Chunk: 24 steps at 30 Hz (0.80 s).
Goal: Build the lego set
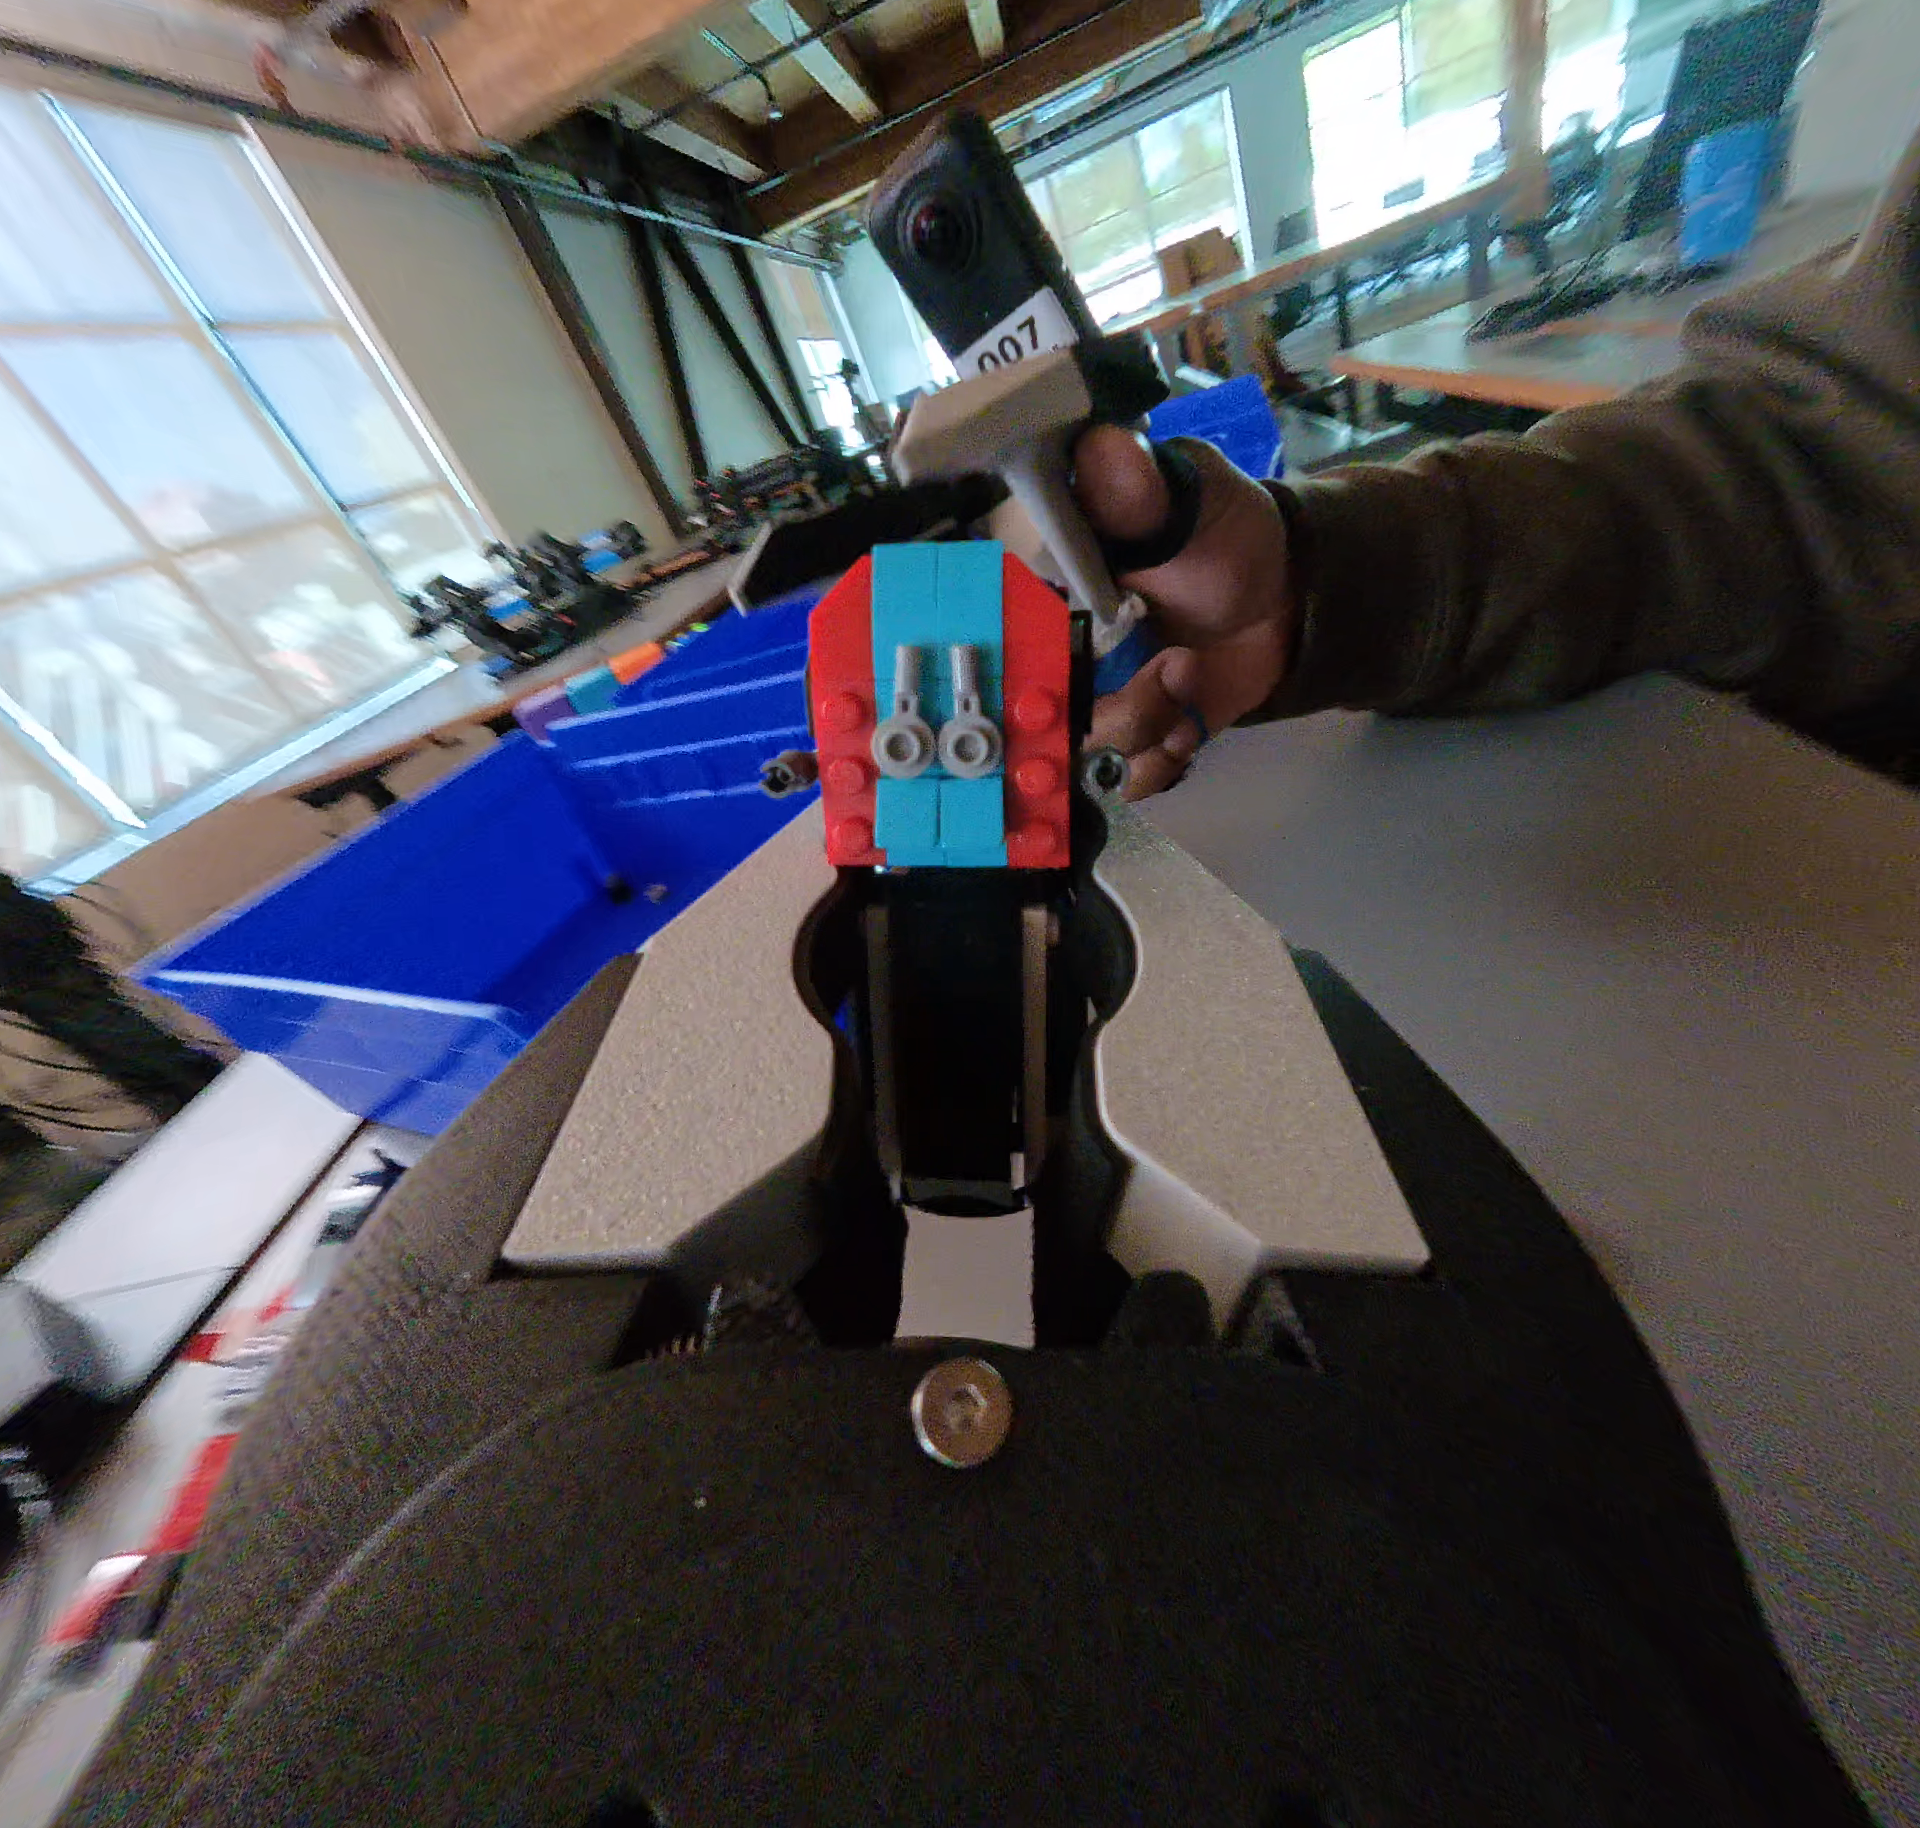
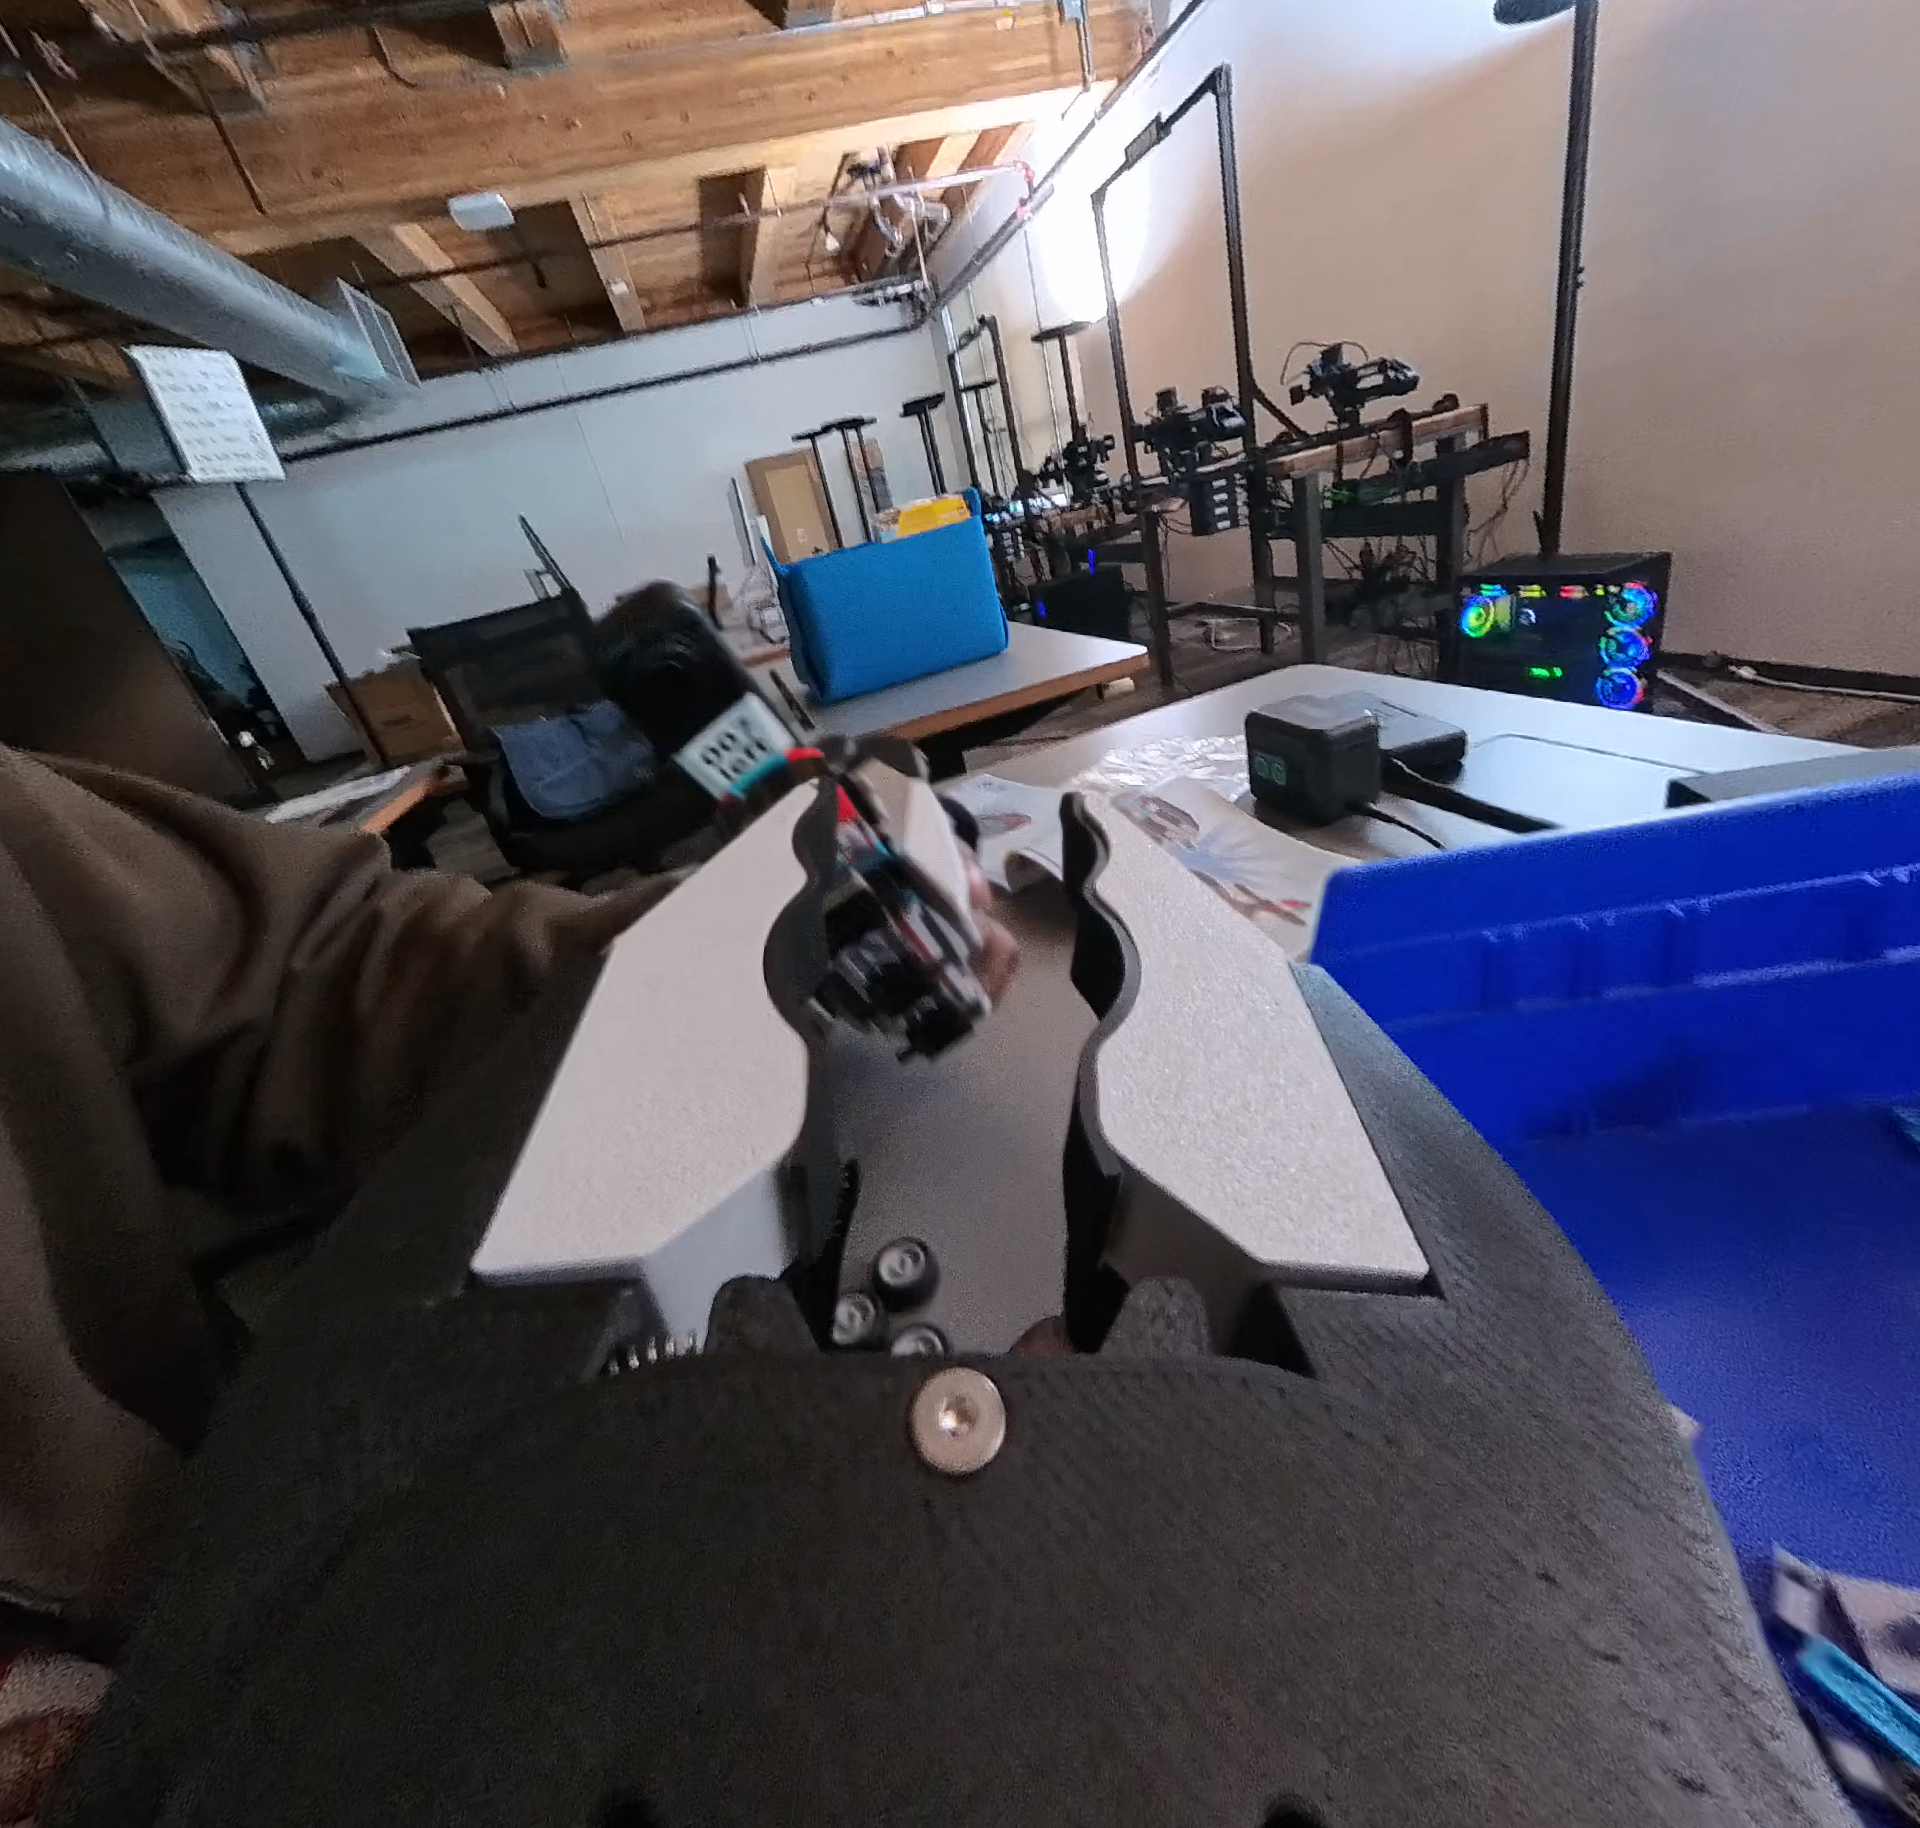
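I see my left gripper (image 1: 951, 848) clamped on the red-and-turquoise toy-brick model (image 1: 940, 718), while my right gripper's (image 2: 940, 905) fingers stand apart, empty beside it.

Exposed wooden ceiling beams (image 2: 644, 105) run overhead, a grey duct (image 2: 156, 261) just beneath them. Below the beams, a plain pale wall (image 2: 1403, 220) is lit bright near a tall black floor lamp (image 2: 1574, 220). Dark equipment stands (image 2: 1351, 459) line that wall's foot. Opposite, large paned windows (image 1: 156, 407) let in daylight. Grey-topped counters (image 2: 1039, 666) stand between.
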Each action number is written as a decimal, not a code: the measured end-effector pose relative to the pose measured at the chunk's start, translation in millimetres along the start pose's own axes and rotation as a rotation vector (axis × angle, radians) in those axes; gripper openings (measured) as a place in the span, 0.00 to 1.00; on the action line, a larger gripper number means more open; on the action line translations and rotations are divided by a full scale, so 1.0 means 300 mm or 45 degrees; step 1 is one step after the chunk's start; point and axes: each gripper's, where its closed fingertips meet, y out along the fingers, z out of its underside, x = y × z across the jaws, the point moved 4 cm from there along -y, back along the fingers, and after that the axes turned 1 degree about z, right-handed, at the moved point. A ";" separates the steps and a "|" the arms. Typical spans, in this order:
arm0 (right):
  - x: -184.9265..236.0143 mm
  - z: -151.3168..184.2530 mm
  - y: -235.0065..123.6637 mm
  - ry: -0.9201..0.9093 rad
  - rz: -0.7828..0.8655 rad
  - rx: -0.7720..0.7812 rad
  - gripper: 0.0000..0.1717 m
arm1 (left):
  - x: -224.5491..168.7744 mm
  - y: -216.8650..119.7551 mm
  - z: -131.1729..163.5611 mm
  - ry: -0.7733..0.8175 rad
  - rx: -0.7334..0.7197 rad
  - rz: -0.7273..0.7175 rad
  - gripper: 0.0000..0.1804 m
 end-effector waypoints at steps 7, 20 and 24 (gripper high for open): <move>-0.019 0.118 -0.041 -0.293 0.013 0.310 0.23 | -0.076 -0.021 0.050 0.781 0.348 -0.125 0.20; 0.021 0.287 -0.050 -0.531 -0.103 0.712 0.21 | -0.110 -0.054 0.100 1.431 0.463 -0.172 0.20; -0.051 0.319 -0.079 -0.502 0.034 0.869 0.21 | -0.115 -0.050 0.102 1.460 0.470 -0.175 0.20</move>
